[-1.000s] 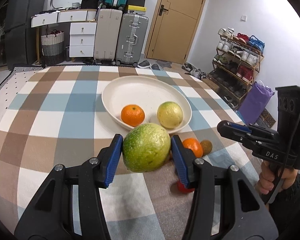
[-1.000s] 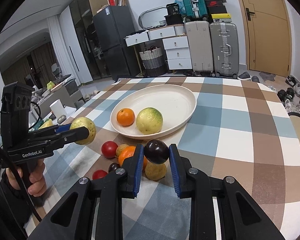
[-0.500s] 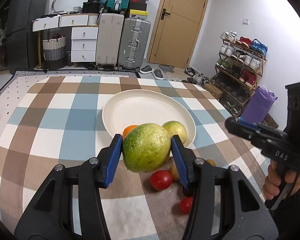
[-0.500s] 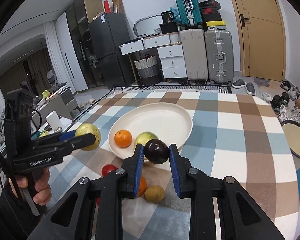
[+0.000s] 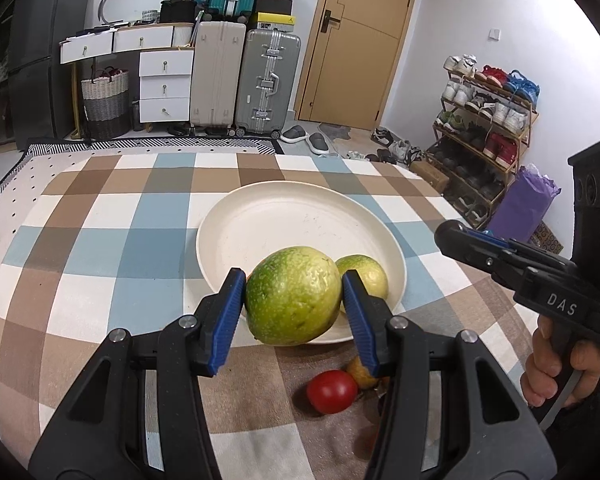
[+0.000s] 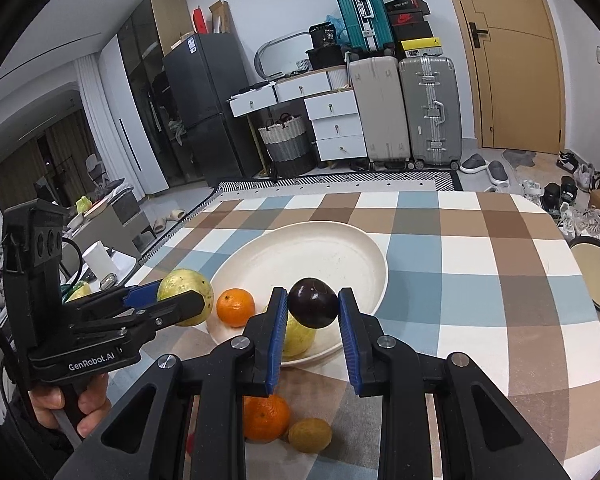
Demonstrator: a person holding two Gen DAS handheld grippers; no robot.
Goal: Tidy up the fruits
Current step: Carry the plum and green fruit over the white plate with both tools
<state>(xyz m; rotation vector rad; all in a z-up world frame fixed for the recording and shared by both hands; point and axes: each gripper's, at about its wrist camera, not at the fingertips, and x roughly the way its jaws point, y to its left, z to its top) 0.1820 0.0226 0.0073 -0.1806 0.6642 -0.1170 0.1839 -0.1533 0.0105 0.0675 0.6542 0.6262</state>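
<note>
My left gripper point(image 5: 294, 308) is shut on a large green-yellow fruit point(image 5: 292, 295) and holds it above the near rim of the cream plate point(image 5: 260, 220). It also shows in the right wrist view point(image 6: 172, 304). My right gripper point(image 6: 313, 332) is shut on a dark plum point(image 6: 313, 307), held above the plate's near edge point(image 6: 340, 256). On the plate lie an orange point(image 6: 235, 307) and a green-yellow fruit point(image 5: 366, 276). On the checked cloth in front lie a red tomato point(image 5: 332, 391), an orange point(image 6: 266, 416) and a small brownish fruit point(image 6: 310, 434).
The table point(image 5: 100, 240) has a checked cloth; its edges fall off left and right. A round dark-rimmed object point(image 6: 598, 276) sits at the right table edge. Suitcases, drawers and a shoe rack point(image 5: 484, 128) stand beyond.
Both grippers have risen and pulled back from the table with their fruits held. The loose fruits now show lower in both views. The plate's contents have not moved.
</note>
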